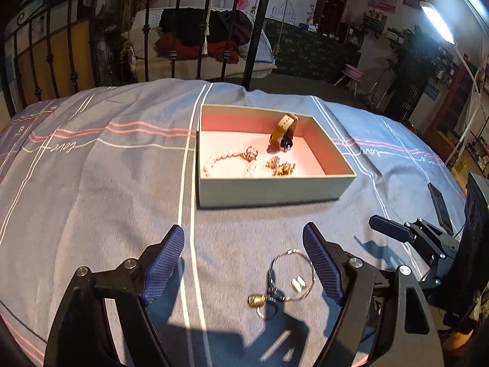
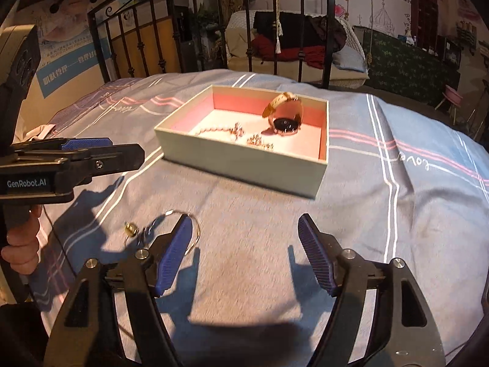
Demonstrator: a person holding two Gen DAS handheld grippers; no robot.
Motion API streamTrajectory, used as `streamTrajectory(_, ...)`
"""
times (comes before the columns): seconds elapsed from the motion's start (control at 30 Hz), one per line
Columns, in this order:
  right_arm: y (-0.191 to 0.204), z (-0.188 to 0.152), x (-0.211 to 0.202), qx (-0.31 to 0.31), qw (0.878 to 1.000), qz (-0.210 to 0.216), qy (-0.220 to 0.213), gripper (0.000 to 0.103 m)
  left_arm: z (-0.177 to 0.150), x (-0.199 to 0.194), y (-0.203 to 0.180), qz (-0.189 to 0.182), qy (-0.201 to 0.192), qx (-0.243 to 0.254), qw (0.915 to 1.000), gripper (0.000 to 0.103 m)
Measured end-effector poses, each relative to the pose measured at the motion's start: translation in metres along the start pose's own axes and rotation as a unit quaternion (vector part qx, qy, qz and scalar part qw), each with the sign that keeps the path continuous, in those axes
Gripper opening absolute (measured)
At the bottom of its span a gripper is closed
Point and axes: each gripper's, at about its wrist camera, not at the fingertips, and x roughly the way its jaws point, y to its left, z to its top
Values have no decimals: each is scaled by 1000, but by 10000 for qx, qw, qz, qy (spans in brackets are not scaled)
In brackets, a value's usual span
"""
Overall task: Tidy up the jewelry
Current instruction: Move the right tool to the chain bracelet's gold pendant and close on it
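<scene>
An open pale box with pink lining (image 1: 269, 188) (image 2: 244, 165) sits on the bed. Inside lie a pearl bracelet (image 1: 220, 160) (image 2: 214, 130), a gold chain piece (image 1: 279, 166) (image 2: 259, 140) and a tan-strap watch (image 1: 282, 134) (image 2: 282, 116). A thin bangle with a gold bell charm (image 1: 290, 278) (image 2: 171, 229) lies on the sheet in front of the box. My left gripper (image 1: 244, 263) is open above the sheet, the bangle close to its right finger. My right gripper (image 2: 244, 253) is open and empty; its left finger overlaps the bangle in the right wrist view.
The bed has a grey-blue sheet with white and pink stripes (image 1: 107, 183) (image 2: 397, 198). A black iron bed frame (image 1: 152, 30) (image 2: 244, 15) stands at the far end. The right gripper shows at the right edge of the left wrist view (image 1: 412, 235).
</scene>
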Motion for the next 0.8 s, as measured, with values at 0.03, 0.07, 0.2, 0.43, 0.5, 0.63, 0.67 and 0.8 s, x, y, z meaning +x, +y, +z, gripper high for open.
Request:
streamTrajectory(0.03,3,-5,-1,-17,10000,32,53,72,-8,-1,2,20,70,16,10000,77)
streamTrajectory(0.07,5,-10,-2,-34,9999,73,94,72,-16,-2,3,41,138,38,9999,77)
streamTrajectory(0.2,14,-21,-1,-129,9996,114,207,72,-37,-3,9,67,402,1,9992,75)
streamTrajectory(0.43,27,-25,6,-355,9982,293,386,68,-46,5,6,256,511,204,9982,72)
streamTrajectory(0.5,25,-25,6,-322,9983,297,392,68,-45,10,6,284,560,195,9978,71)
streamTrajectory(0.63,24,-25,7,-295,9983,286,411,68,-45,15,4,358,596,284,9972,71)
streamTrajectory(0.67,24,-25,8,-299,9982,294,418,68,-45,15,4,356,597,283,9972,71)
streamTrajectory(0.8,26,-24,9,-346,9979,343,422,66,-44,16,5,378,572,229,9974,71)
